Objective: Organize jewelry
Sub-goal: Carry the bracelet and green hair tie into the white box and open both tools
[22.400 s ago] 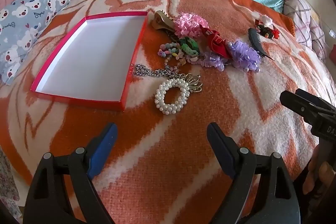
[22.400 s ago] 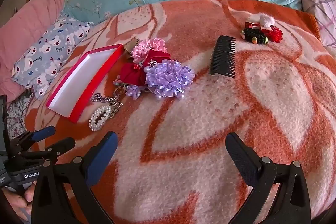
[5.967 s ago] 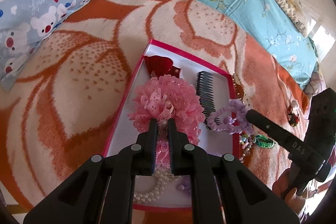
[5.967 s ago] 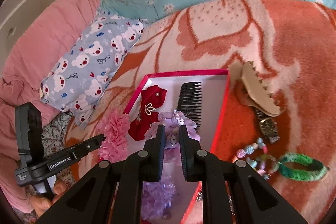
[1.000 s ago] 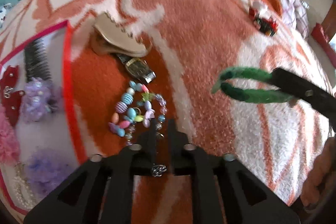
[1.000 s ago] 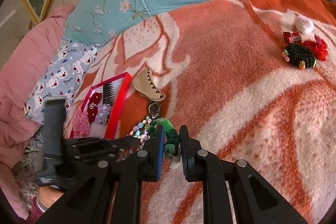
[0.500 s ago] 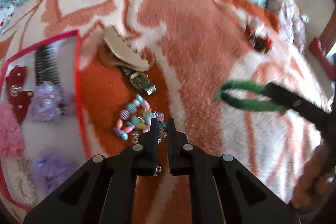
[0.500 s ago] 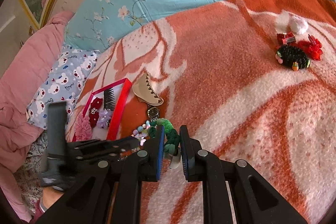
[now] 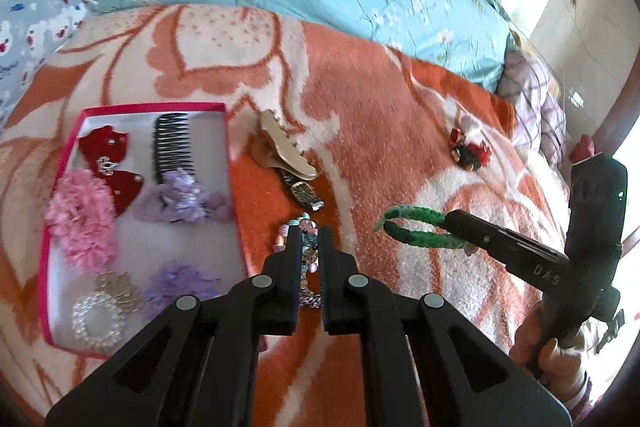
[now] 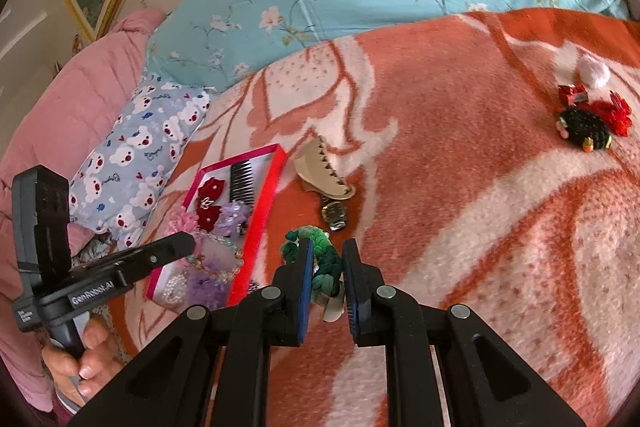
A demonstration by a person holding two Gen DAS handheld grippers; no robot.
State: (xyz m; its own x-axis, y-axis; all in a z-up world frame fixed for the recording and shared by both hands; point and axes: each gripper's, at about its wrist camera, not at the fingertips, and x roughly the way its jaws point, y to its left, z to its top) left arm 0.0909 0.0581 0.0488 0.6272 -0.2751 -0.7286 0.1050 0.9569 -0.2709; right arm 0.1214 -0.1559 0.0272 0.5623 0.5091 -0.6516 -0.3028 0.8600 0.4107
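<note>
My left gripper (image 9: 310, 233) is shut on a pastel beaded bracelet (image 9: 305, 251), which hangs from its tips above the blanket. In the right wrist view the bracelet (image 10: 224, 259) dangles from the left gripper (image 10: 188, 242) in front of the red box (image 10: 264, 211). My right gripper (image 10: 329, 247) is shut on a green braided band (image 10: 322, 261); in the left wrist view the band (image 9: 416, 227) sticks out of the right gripper (image 9: 454, 223) in mid-air. The box (image 9: 234, 219) holds a black comb (image 9: 172, 143), a red bow, pink and purple flowers and a pearl ring.
A beige claw clip (image 9: 280, 151) and a wristwatch (image 9: 306, 193) lie on the orange blanket just right of the box. A dark hair clip with red trim (image 10: 588, 127) lies far right. Pillows line the back. A hand (image 10: 86, 351) holds the left gripper's handle.
My left gripper rose off the blanket with the beaded bracelet and swung back toward the box. The right gripper lifted slightly, still holding the green band.
</note>
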